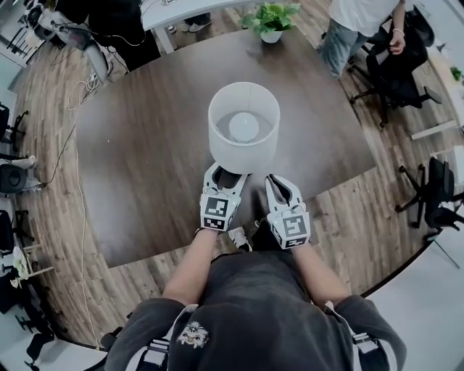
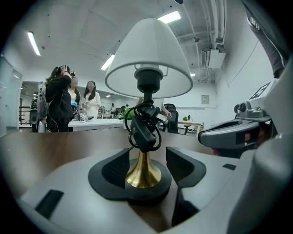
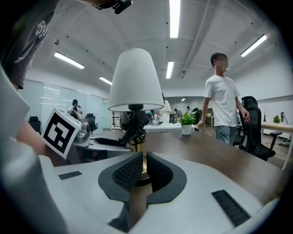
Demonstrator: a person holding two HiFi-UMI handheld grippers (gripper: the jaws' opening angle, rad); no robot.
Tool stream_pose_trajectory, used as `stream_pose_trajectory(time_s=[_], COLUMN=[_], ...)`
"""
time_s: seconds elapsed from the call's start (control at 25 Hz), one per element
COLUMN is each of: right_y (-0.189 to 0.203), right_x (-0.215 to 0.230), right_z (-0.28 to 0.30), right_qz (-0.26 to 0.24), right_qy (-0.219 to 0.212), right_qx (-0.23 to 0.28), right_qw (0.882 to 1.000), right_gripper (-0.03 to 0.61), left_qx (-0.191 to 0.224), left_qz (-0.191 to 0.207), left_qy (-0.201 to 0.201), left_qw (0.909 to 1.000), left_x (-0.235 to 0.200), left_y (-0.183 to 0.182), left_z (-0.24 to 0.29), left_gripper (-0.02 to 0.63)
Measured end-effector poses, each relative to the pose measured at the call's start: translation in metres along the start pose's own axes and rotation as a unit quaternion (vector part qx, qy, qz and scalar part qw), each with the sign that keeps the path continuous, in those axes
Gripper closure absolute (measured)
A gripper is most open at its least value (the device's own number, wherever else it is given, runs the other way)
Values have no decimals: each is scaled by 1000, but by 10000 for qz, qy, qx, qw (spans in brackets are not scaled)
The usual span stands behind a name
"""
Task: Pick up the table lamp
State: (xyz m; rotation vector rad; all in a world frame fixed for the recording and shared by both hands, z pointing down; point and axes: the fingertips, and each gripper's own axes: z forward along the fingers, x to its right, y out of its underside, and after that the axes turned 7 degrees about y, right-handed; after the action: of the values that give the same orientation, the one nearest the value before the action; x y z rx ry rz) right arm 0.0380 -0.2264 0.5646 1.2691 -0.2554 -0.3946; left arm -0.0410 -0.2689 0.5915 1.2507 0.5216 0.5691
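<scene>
The table lamp [image 1: 243, 124], with a white shade, a brass stem and a round black base, stands upright on the dark wooden table [image 1: 145, 167]. In the head view both grippers sit just in front of its base, the left gripper [image 1: 223, 177] beside the right gripper [image 1: 278, 187]. In the left gripper view my left gripper [image 2: 147, 167] is open, with the brass stem [image 2: 144, 171] and a coiled black cord [image 2: 144, 128] between its pads; no pad presses on it. My right gripper [image 3: 143, 170] is shut and empty, a little short of the lamp [image 3: 135, 84].
A potted plant [image 1: 270, 20] stands at the table's far edge. A person in a white shirt [image 1: 355, 29] stands at the far right beside black office chairs [image 1: 395, 72]. Cables trail over the wooden floor [image 1: 72, 123] on the left.
</scene>
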Motion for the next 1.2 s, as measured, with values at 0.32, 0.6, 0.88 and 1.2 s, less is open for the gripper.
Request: stream_pose_trajectory(time_s=[0.32, 0.6, 0.88, 1.2], right_y=[13, 20, 26, 30], right_x=[10, 18, 25, 22], right_z=[11, 20, 30, 31], right_qz=[-79, -112, -123, -87], right_qy=[-43, -58, -105, -182], right_qx=[-127, -195, -255, -289], right_qw=[9999, 9997, 9995, 9994], right_gripper=[551, 551, 551, 551], left_qx=[-38, -133, -120, -185], left_qz=[141, 247, 339, 403], left_qy=[86, -157, -589, -584], left_qw=[9999, 9995, 9976, 9973], left_x=[-6, -13, -26, -19], left_y=[6, 6, 4, 9], left_z=[42, 62, 69, 73], left_gripper=[356, 357, 438, 509])
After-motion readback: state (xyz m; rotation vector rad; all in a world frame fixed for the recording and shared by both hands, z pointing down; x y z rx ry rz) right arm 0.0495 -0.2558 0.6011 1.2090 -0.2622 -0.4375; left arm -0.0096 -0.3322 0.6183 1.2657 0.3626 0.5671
